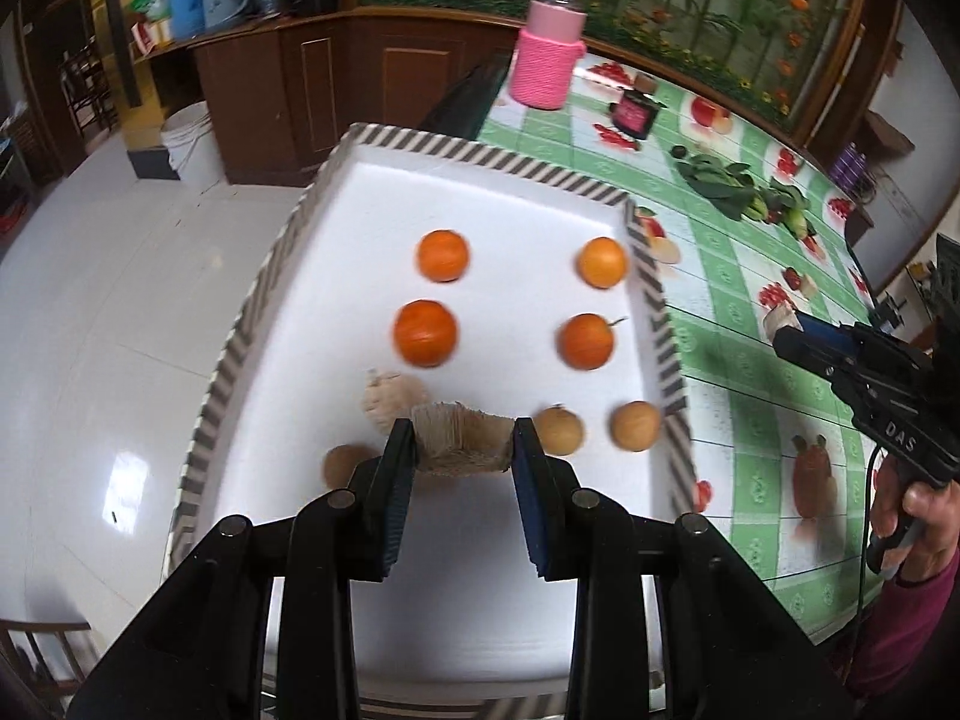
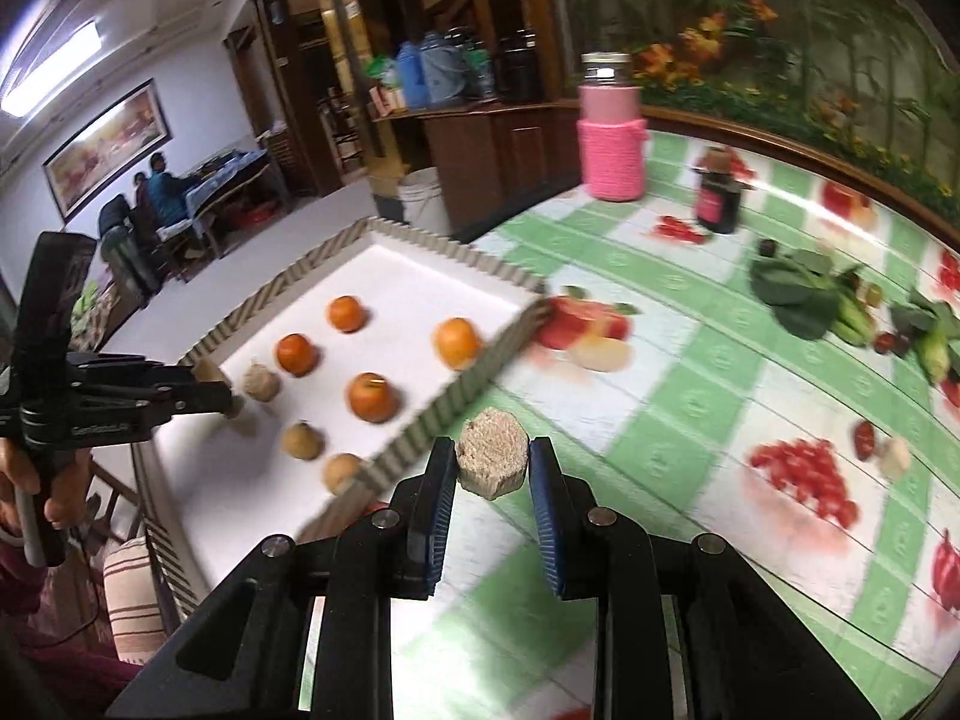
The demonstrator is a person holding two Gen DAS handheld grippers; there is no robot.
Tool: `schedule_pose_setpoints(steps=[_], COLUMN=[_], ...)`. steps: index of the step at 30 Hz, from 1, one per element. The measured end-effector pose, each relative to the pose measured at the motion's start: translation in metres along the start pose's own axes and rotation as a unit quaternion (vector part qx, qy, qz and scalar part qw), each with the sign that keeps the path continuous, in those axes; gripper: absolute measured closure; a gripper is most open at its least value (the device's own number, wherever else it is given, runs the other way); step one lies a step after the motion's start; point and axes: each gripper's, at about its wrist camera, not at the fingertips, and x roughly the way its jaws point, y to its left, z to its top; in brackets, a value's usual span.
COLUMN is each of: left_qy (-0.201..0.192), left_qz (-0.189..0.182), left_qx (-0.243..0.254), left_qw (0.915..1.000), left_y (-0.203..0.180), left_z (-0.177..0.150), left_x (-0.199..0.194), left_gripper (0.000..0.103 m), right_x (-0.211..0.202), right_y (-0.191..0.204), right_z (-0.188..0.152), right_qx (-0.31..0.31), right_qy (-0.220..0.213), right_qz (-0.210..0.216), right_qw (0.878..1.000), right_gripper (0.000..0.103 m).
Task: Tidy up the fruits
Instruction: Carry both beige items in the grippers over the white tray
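Observation:
A white tray with a striped rim (image 1: 480,150) (image 2: 456,396) sits at the table's left end. In it lie several oranges (image 1: 425,333) (image 2: 372,397), three small brown round fruits (image 1: 635,425) (image 2: 302,439) and a beige cake-like piece (image 1: 384,399) (image 2: 261,383). My left gripper (image 1: 463,438) is shut on a tan fibrous block (image 1: 462,441) above the tray's near part; it also shows in the right wrist view (image 2: 216,390). My right gripper (image 2: 491,462) is shut on a tan hexagonal block (image 2: 492,459) above the tablecloth, right of the tray, and shows in the left wrist view (image 1: 780,324).
The table has a green checked fruit-print cloth (image 2: 690,390). At the back stand a pink-sleeved bottle (image 1: 547,63) (image 2: 612,138) and a dark jar (image 1: 633,114) (image 2: 717,198). Leafy greens and vegetables (image 1: 738,189) (image 2: 840,306) lie at the right. White floor lies left of the tray.

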Motion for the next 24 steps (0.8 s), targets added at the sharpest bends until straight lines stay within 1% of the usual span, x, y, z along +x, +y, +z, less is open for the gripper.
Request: schedule_pose_setpoints(steps=[8, 17, 20, 24], left_qy=[0.009, 0.024, 0.033, 0.035], left_qz=[-0.009, -0.038, -0.039, -0.033], left_qx=[-0.014, 0.007, 0.011, 0.012], left_qw=[0.9998, 0.9990, 0.9986, 0.9988], left_y=[0.019, 0.003, 0.000, 0.000], left_z=[-0.012, -0.022, -0.027, -0.030], left_x=[-0.001, 0.004, 0.010, 0.013], left_gripper=[0.074, 0.074, 0.074, 0.074], right_x=[0.028, 0.052, 0.061, 0.076], right_y=[0.040, 0.070, 0.081, 0.095], right_z=[0.012, 0.023, 0.028, 0.035], right_qx=[-0.031, -0.052, -0.060, -0.073], right_qy=[0.015, 0.028, 0.033, 0.043], right_qz=[0.034, 0.056, 0.060, 0.067], right_qw=[0.999, 0.997, 0.996, 0.994], right_gripper=[0.078, 0.078, 0.078, 0.078])
